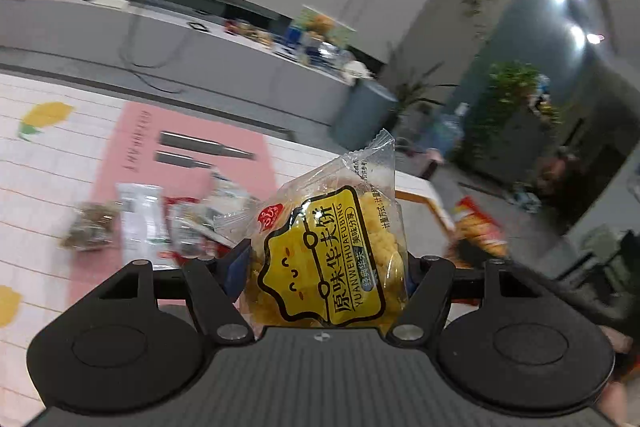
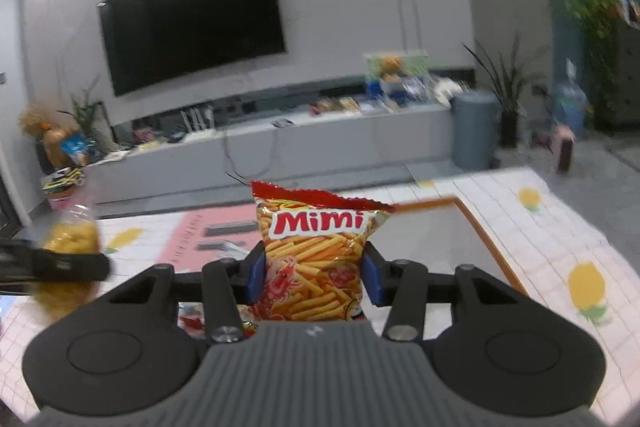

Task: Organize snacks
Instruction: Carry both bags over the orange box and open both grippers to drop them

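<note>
Between the blue pads of the left gripper [image 1: 326, 267] sits a clear, crinkly plastic packet of yellow waffle biscuits [image 1: 328, 247], held upright with its crimped, saw-toothed top edge pointing up. A glossy yellow label with a scalloped black outline, a small drawn face and Chinese lettering covers its front; the biscuits inside look knobbly and pale gold. The jaws stand fairly wide, pressed on the packet's two sides, and it hangs above the table rather than on it.

The right gripper [image 2: 316, 275] clamps a small shiny foil bag of Mimi prawn sticks [image 2: 316, 251], red along its zigzag top seam, printed with orange sticks and a red prawn. Its jaws are narrower, pinching the bag's lower half above the table, in front of an orange-rimmed tray [image 2: 486, 235] that lies near the table's right edge.

Below, a white grid-patterned tablecloth [image 1: 44, 179] with yellow lemon prints covers the table, with a flat pink mat [image 1: 192, 167] on it. On the mat's near edge lies a blurred heap of small wrapped snacks [image 1: 160, 219]: a white sachet, clear packets, a brownish one.
</note>
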